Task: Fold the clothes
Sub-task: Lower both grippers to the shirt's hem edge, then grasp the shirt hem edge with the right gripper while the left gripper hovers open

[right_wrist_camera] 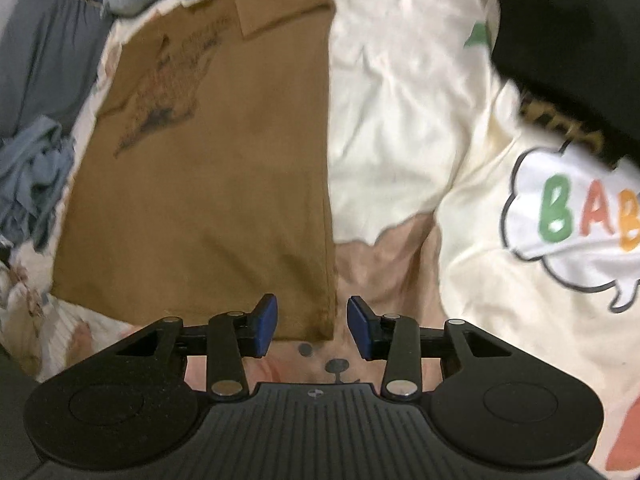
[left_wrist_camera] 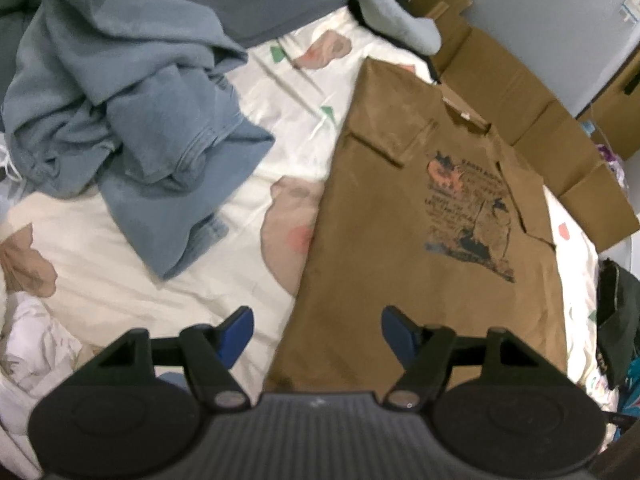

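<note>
Left gripper [left_wrist_camera: 318, 330]: jaws spread wide, nothing between the blue pads [left_wrist_camera: 239, 326], hovering over the bottom-left hem corner of the brown T-shirt [left_wrist_camera: 420, 240]. Right gripper [right_wrist_camera: 312, 326]: also spread, empty, sitting over the shirt's bottom-right hem corner [right_wrist_camera: 320, 320]. Contact with the fabric couldn't be told from either view.

One brown T-shirt, lying flat on the cream printed bedsheet [left_wrist_camera: 120, 280], collar at the far end, printed graphic [left_wrist_camera: 468, 216] face up. Both sleeves were folded in over the body, so the shirt read as a long rectangle. Graphic text was too blurred to read. Lowest hem strip was hidden behind the left gripper body in the left wrist view.

One crumpled heap of blue-grey clothes [left_wrist_camera: 132, 100] sat to the left of the shirt, apart from it; number of garments in it couldn't be counted. One grey U-shaped pillow [left_wrist_camera: 396, 16] sat near the collar end, partly cut off at the frame top. One white crumpled item [left_wrist_camera: 36, 356] at the left edge, cut off. Cardboard boxes [left_wrist_camera: 520, 100] stood beyond the bed edge; at least two, edges cropped.

Right wrist view: one black garment [right_wrist_camera: 572, 40] at the upper right, cut off by the frame, lying on the sheet well apart from the shirt. Speech-bubble print [right_wrist_camera: 576, 220] on the sheet read "BAB", remainder cropped.
</note>
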A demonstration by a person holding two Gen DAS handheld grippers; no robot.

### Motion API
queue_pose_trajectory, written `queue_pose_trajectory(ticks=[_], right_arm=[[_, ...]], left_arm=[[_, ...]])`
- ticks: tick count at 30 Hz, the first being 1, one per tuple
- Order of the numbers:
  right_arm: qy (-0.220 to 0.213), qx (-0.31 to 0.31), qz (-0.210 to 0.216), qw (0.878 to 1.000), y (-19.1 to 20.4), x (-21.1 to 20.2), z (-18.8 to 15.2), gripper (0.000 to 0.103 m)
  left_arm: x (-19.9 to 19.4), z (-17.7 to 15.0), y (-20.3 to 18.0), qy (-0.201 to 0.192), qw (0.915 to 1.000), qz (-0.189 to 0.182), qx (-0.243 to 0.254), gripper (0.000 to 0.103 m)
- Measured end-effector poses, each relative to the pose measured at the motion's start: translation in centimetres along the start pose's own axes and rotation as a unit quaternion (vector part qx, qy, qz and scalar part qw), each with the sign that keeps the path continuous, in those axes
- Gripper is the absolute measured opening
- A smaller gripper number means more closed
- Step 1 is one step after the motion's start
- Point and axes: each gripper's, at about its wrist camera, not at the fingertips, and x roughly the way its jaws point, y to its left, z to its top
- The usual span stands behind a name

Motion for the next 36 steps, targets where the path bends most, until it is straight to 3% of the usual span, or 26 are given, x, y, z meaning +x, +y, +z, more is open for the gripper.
queue_pose_trajectory(ticks=[10,14,17,26,27,29,33,36], right_arm=[[0.024,0.010,0.004,1.000,-0.7,3.3,-0.8,0.043],[0.034,0.013,0.016,0.999,-1.0,3.3,-0.4,0.025],[0.042,0.015,0.025,0.999,-1.2,3.3,-0.1,0.018],[0.068,0.033,0.042,0.996,-1.9,4.0,0.5,0.018],[0.069,0.038,0.044,0.996,-2.0,4.1,0.4,0.016],[0.074,0.046,0.050,0.995,-2.1,4.1,0.4,0.002],[0.076,0.042,0.042,0.995,-1.6,4.0,0.4,0.002],[0.073,0.039,0.033,0.996,-1.5,3.7,0.5,0.002]], left_arm=[[1.8,-0.7,1.4,0.028,0.9995,0.008,-0.010,0.072],[2.3,-1.1,1.5,0.030,0.9995,0.006,-0.010,0.072],[2.8,-1.4,1.9,0.032,0.9994,0.002,-0.014,0.072],[4.1,-2.1,2.7,0.040,0.9991,-0.014,-0.002,0.067],[4.3,-2.2,2.7,0.043,0.9990,-0.013,0.002,0.065],[5.2,-2.4,2.7,0.056,0.9983,0.003,0.016,0.061],[6.2,-3.2,3.3,0.065,0.9978,-0.001,0.012,0.053],[7.0,-4.0,3.3,0.075,0.9969,0.005,0.022,0.042]])
